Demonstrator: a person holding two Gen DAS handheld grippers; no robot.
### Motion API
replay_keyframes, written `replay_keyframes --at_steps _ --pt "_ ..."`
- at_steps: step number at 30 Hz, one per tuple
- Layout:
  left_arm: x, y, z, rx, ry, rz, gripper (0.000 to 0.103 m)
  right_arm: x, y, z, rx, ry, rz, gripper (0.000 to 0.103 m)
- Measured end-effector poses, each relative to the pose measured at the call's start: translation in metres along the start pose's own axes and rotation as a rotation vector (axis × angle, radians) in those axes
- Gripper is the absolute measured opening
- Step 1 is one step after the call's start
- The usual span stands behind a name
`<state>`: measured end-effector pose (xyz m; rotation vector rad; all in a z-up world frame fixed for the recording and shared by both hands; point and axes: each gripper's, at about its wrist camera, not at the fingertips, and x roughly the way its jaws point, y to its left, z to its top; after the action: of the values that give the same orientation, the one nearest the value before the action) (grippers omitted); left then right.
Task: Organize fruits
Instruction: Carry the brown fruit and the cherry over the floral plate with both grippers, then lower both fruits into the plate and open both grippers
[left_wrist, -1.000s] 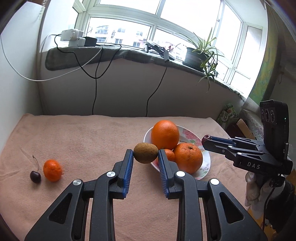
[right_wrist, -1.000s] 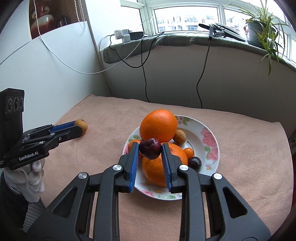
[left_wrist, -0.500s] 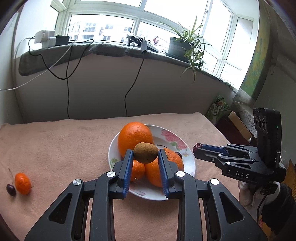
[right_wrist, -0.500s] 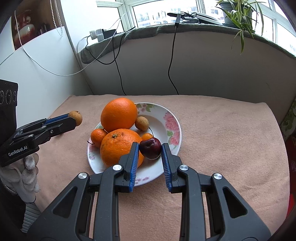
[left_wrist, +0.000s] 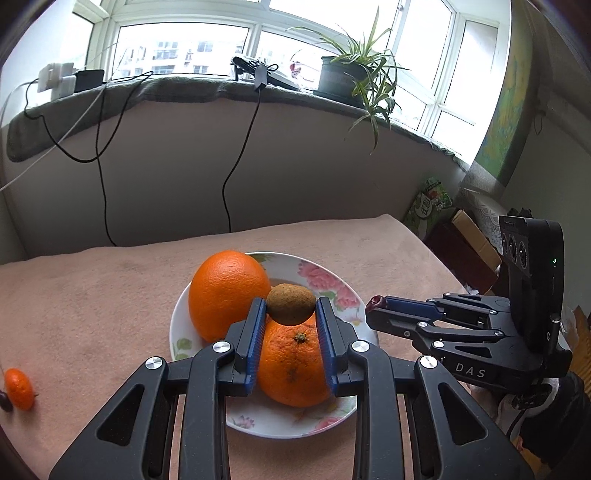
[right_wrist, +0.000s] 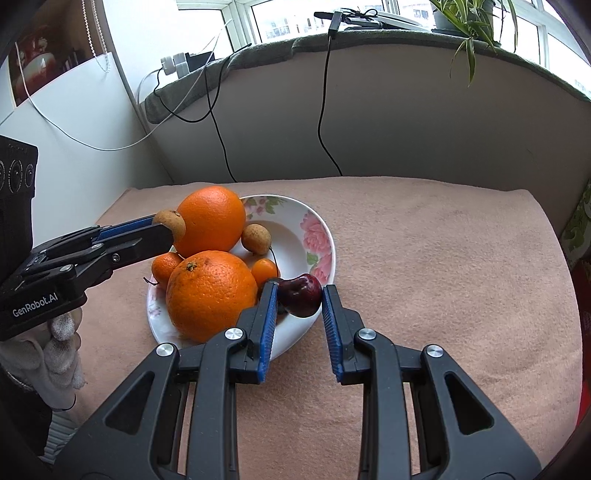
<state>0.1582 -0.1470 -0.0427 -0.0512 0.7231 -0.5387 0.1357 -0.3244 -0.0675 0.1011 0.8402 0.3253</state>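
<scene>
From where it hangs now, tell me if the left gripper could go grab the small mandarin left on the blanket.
Probably not yet: the left gripper is shut on a brown longan over the plate. The mandarin lies apart, with open blanket between.

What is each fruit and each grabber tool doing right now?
Left tool: shut on the brown fuzzy fruit, above the plate.
Right tool: shut on the dark red cherry, at the plate's rim.
White flowered plate: holds two big oranges and small fruits.
Small tangerine: lying on the pink cloth, off the plate.
</scene>
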Motion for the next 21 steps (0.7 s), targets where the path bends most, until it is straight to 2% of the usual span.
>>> replay_keyframes --at_steps 21 --pt "0.017 -0.009 0.005 0.022 0.026 -0.006 0.026 0.007 -0.001 0.004 -0.012 0.008 -0.007 0.026"
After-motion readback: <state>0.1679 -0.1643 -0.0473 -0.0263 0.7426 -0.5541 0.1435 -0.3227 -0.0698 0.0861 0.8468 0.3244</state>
